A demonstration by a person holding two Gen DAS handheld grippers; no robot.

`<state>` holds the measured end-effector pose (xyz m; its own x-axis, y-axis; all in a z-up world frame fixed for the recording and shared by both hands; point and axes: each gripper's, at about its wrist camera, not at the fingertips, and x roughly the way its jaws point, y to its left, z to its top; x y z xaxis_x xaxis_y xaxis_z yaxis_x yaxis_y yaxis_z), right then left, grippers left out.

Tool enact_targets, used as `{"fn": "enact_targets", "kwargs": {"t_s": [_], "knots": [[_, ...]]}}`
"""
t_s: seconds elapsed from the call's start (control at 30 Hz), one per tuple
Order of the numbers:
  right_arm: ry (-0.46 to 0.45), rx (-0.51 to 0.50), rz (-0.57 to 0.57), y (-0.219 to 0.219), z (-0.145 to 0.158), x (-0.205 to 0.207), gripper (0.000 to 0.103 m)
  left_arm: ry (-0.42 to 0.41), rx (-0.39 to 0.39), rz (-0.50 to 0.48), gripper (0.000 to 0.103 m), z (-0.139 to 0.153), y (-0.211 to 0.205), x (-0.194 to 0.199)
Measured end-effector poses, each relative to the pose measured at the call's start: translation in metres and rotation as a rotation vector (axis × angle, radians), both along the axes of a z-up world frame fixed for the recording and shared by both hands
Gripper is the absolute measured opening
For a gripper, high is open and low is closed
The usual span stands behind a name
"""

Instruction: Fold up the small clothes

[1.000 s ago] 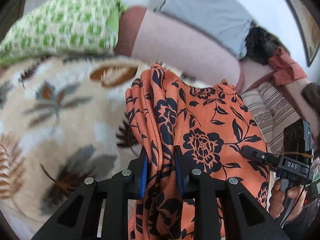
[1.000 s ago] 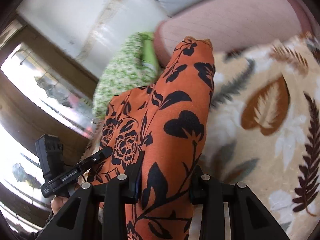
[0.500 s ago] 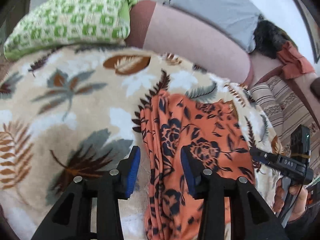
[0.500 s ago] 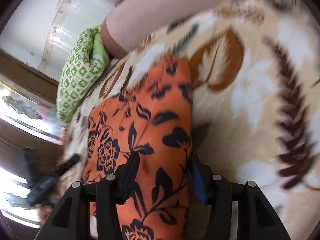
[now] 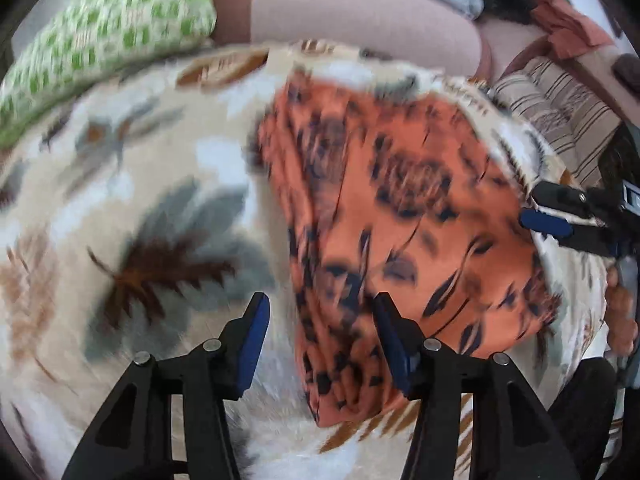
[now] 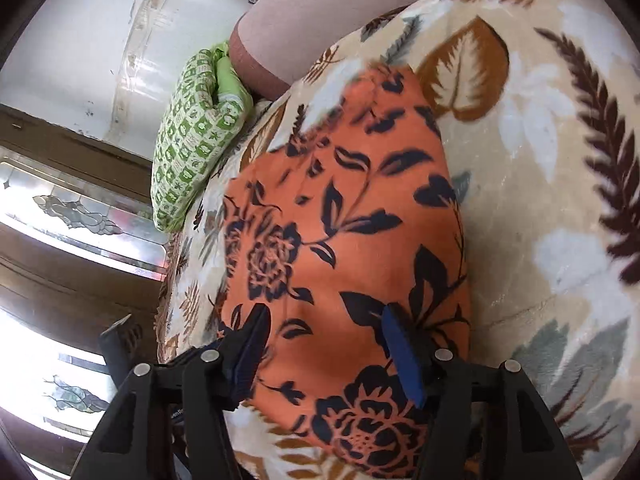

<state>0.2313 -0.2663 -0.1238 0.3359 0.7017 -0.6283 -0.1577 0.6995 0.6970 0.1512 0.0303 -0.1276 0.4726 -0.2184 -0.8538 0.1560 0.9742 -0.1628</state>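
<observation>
We're hovering both tools w/ jaws spread, gripping nothing: left gripper (image 5: 318, 330) at the near-left edge of the orange floral garment (image 5: 400, 216), right gripper (image 6: 324, 344) over its near end; it's lying folded on the leaf-print blanket (image 6: 540, 184). Risk, imo: we're working near the blanket's edge; a careless re-grip could be snagging plush pile or dragging the layers apart.

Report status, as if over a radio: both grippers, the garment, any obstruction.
Left gripper open, right gripper open, nothing held. Orange floral garment lying folded on leaf-print blanket. Green pillow off to the side, nothing blocking.
</observation>
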Motion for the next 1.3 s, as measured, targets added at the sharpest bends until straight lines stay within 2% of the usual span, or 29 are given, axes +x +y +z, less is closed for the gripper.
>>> {"fn": "enact_targets", "kwargs": {"t_s": [0.1, 0.17, 0.2, 0.3, 0.37, 0.43, 0.5, 0.57, 0.6, 0.7, 0.77, 0.8, 0.83, 0.9, 0.97, 1.03, 1.1, 1.17, 1.23, 1.3], "knots": [[-0.063, 0.049, 0.008, -0.003, 0.021, 0.023, 0.064, -0.084, -0.054, -0.004, 0.059, 0.030, 0.005, 0.018], [-0.080, 0.037, -0.039, -0.010, 0.025, 0.051, 0.066, -0.123, -0.079, 0.000, 0.062, 0.042, 0.006, 0.043], [-0.069, 0.047, -0.053, -0.014, 0.023, 0.062, 0.066, -0.129, -0.077, -0.002, 0.062, 0.042, 0.004, 0.051], [-0.003, 0.111, -0.075, -0.015, 0.004, 0.101, 0.066, -0.115, -0.150, -0.013, 0.062, 0.037, 0.001, 0.093], [0.041, 0.139, -0.097, -0.012, -0.014, 0.118, 0.066, -0.078, -0.159, 0.033, 0.062, 0.021, 0.003, 0.123], [0.097, 0.175, -0.131, -0.011, -0.035, 0.125, 0.066, -0.004, -0.129, 0.116, 0.062, -0.004, 0.007, 0.148], [0.101, 0.187, -0.141, -0.011, -0.043, 0.123, 0.066, 0.082, -0.110, 0.224, 0.065, -0.029, 0.026, 0.158], [0.077, 0.184, -0.122, -0.011, -0.038, 0.118, 0.066, 0.113, -0.239, 0.295, 0.070, -0.040, 0.045, 0.155], [0.069, 0.158, -0.106, -0.008, -0.035, 0.116, 0.066, 0.117, -0.262, 0.315, 0.070, -0.040, 0.050, 0.151], [0.054, 0.125, -0.088, -0.005, -0.026, 0.110, 0.066, 0.057, -0.226, 0.309, 0.070, -0.021, 0.047, 0.136], [0.037, 0.151, -0.087, -0.005, -0.018, 0.101, 0.067, 0.014, -0.196, 0.298, 0.070, -0.013, 0.046, 0.132], [0.024, 0.164, -0.080, -0.004, -0.016, 0.096, 0.068, 0.017, -0.137, 0.308, 0.070, -0.014, 0.045, 0.134], [0.027, 0.158, -0.076, -0.002, -0.017, 0.092, 0.071, 0.065, -0.132, 0.326, 0.070, -0.024, 0.048, 0.139], [0.068, 0.115, -0.062, 0.003, -0.026, 0.090, 0.073, 0.143, -0.203, 0.354, 0.071, -0.035, 0.058, 0.141], [0.058, 0.100, -0.071, 0.003, -0.020, 0.081, 0.073, 0.117, -0.195, 0.358, 0.070, -0.023, 0.059, 0.130], [0.029, 0.118, -0.063, 0.000, -0.006, 0.065, 0.072, 0.084, -0.182, 0.325, 0.070, -0.006, 0.057, 0.111], [-0.004, 0.165, -0.055, -0.001, 0.008, 0.039, 0.072, 0.050, -0.222, 0.275, 0.070, 0.010, 0.055, 0.081], [0.007, 0.191, 0.000, 0.006, 0.010, 0.005, 0.073, 0.033, -0.203, 0.193, 0.070, 0.019, 0.046, 0.047], [0.027, 0.198, 0.038, 0.011, 0.004, -0.023, 0.073, 0.030, -0.168, 0.151, 0.070, 0.015, 0.038, 0.015], [0.077, 0.182, 0.064, 0.015, -0.015, -0.047, 0.073, 0.064, -0.093, 0.151, 0.070, -0.002, 0.034, 0.002]]}}
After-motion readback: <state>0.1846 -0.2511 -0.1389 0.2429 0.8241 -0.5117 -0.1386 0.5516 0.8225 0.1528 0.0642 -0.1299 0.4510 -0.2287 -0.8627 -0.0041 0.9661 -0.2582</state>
